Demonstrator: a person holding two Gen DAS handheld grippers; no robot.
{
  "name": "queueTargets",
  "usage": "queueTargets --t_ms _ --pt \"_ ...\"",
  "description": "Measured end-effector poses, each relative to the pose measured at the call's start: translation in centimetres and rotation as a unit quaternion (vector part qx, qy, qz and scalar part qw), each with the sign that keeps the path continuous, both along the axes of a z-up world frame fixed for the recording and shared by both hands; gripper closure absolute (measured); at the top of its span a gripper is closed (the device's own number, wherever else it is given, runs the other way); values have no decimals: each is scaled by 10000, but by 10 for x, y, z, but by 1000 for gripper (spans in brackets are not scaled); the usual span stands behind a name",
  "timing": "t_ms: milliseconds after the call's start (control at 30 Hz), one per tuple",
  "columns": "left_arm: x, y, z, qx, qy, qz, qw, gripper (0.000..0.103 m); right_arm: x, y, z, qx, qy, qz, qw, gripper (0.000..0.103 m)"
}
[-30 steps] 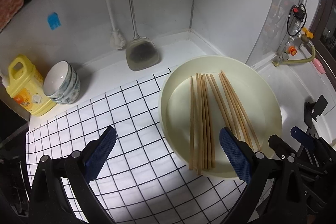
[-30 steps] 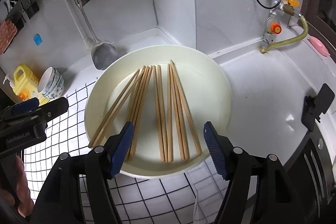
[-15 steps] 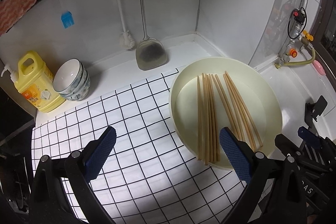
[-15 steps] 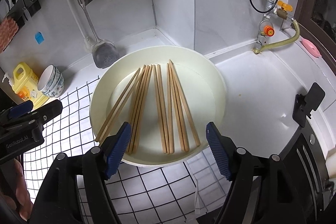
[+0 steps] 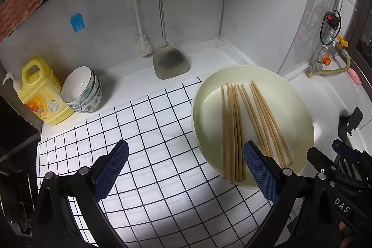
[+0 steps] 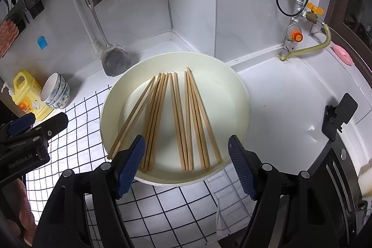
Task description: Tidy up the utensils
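Several wooden chopsticks (image 5: pixel 234 129) lie side by side in a cream round basin (image 5: pixel 300 108), which rests partly on a white checked cloth (image 5: pixel 144 122). My left gripper (image 5: pixel 183 169) is open and empty above the cloth, left of the basin. In the right wrist view the chopsticks (image 6: pixel 179 117) fan out in the basin (image 6: pixel 239 90). My right gripper (image 6: pixel 186 164) is open and empty, just above the basin's near rim. The left gripper also shows there at the left edge (image 6: pixel 28 129).
A steel spatula (image 5: pixel 169 59), a white brush (image 5: pixel 144 48), a rag and a peeler hang on the back wall. Stacked bowls (image 5: pixel 81 90) and a yellow detergent jug (image 5: pixel 39 92) stand at the back left. A gas valve and hose (image 6: pixel 302 38) are on the right wall.
Both grippers have drawn back and up from the basin, so more of the wall and counter shows. Both stay open. The chopsticks have not moved.
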State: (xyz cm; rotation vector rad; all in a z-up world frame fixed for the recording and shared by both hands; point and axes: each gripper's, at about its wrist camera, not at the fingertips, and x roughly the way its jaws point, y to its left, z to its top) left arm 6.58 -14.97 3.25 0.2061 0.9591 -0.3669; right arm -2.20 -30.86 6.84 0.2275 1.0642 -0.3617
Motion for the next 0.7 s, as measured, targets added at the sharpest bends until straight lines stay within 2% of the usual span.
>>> queueTargets --t_ms 700 --pt "3 7 2 16 14 179 9998 6 -2 0 1 2 -13 2 10000 32"
